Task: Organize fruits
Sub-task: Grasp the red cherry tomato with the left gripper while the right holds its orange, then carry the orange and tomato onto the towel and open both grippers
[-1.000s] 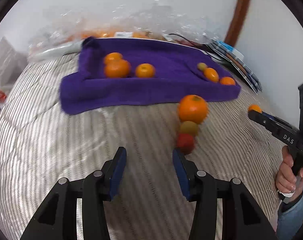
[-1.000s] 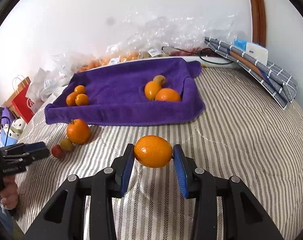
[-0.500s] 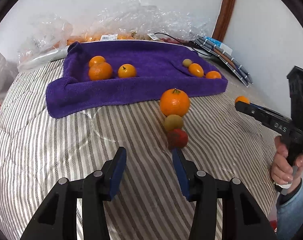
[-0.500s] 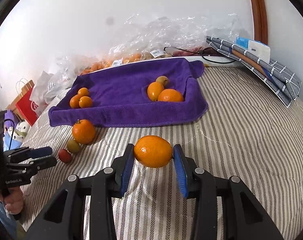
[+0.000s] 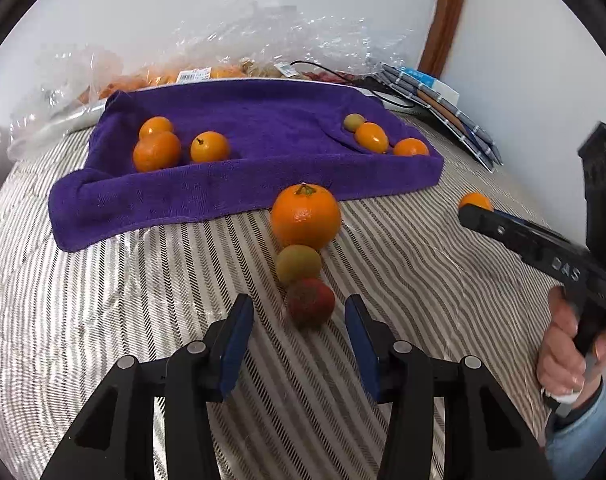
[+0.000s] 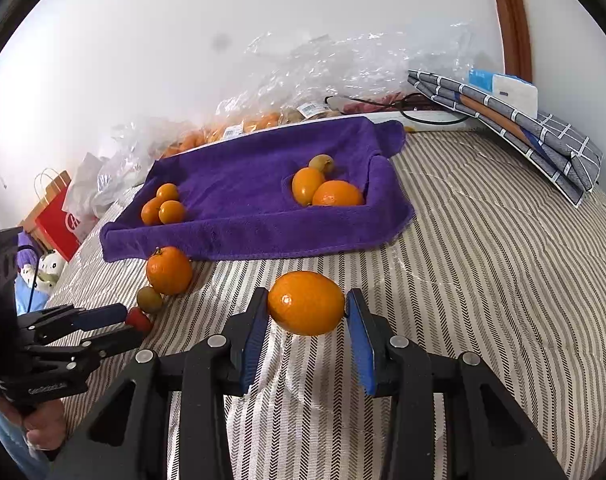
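The right hand-held gripper (image 6: 306, 306), at lower centre of the right wrist view, is closed on an oval orange fruit (image 6: 306, 303), its blue pads pressing the two ends and the fruit held clear above the striped bedcover (image 6: 483, 280). The left hand-held gripper (image 5: 299, 320), low in the left wrist view, stands wide open with nothing in it, its pads flanking a small red fruit (image 5: 310, 302) that lies on the bedcover at the near end of a touching row: a greenish fruit (image 5: 298, 264) behind it, then a large stemmed orange (image 5: 305, 216) just short of the purple towel (image 5: 263, 120). That towel, in the upper middle of both frames, already carries one cluster of orange fruit at its left end and another at its right. The red fruit looks light, smooth and easily bruised, likely to roll on the soft cover; a gentle squeeze across its widest part would suit. The person's right hand (image 5: 571, 344), at the right edge of the left view, grips its handle with the tool reaching leftward, roughly level.
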A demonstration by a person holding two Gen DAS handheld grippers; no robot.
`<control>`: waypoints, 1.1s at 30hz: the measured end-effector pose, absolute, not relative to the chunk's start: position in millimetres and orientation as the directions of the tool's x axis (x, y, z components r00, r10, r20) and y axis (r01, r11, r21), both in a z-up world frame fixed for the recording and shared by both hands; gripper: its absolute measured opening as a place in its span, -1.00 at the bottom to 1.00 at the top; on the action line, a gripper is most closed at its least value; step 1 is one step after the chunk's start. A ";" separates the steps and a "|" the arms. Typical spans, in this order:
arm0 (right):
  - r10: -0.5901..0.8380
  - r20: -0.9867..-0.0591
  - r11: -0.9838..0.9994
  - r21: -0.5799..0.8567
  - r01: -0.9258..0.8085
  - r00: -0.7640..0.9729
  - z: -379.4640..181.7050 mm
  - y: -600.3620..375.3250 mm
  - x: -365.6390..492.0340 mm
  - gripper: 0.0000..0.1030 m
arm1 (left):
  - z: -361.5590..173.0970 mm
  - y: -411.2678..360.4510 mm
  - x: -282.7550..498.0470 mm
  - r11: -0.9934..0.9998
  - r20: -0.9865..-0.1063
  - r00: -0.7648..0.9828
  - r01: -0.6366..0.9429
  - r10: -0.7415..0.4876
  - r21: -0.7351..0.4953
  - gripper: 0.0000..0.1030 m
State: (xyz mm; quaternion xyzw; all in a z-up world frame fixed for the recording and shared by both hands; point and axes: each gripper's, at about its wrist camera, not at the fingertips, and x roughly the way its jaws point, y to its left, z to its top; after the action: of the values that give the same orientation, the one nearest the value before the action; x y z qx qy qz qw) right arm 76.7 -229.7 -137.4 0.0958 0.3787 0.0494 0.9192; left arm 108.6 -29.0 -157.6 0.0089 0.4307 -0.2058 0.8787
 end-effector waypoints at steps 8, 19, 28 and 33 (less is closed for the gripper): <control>0.170 -0.680 0.974 0.225 -0.018 0.714 -137.0 -230.0 76.1 -0.24 | -159.8 -32.4 112.8 0.904 -0.750 0.536 0.382 -0.387 -0.194 -0.53; 0.155 -0.655 0.976 0.219 -0.011 0.740 -133.4 -231.2 70.5 -0.24 | -154.2 -0.2 108.5 0.878 -0.661 0.580 0.344 -0.477 -0.333 -0.54; 0.145 -0.678 0.981 0.192 -0.017 0.721 -131.3 -226.8 72.6 -0.24 | -143.3 16.0 107.6 0.899 -0.622 0.650 0.283 -0.437 -0.335 -0.54; 0.158 -0.670 0.978 0.210 -0.019 0.726 -107.5 -228.5 83.9 -0.24 | -122.3 33.3 107.8 0.913 -0.620 0.674 0.249 -0.402 -0.322 -0.54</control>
State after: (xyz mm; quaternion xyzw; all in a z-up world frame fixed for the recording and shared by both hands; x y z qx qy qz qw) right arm 83.9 -228.5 -107.5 0.0945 0.3672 0.0478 0.9241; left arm 107.8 33.3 -122.3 -0.1059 0.3618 -0.1792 0.9087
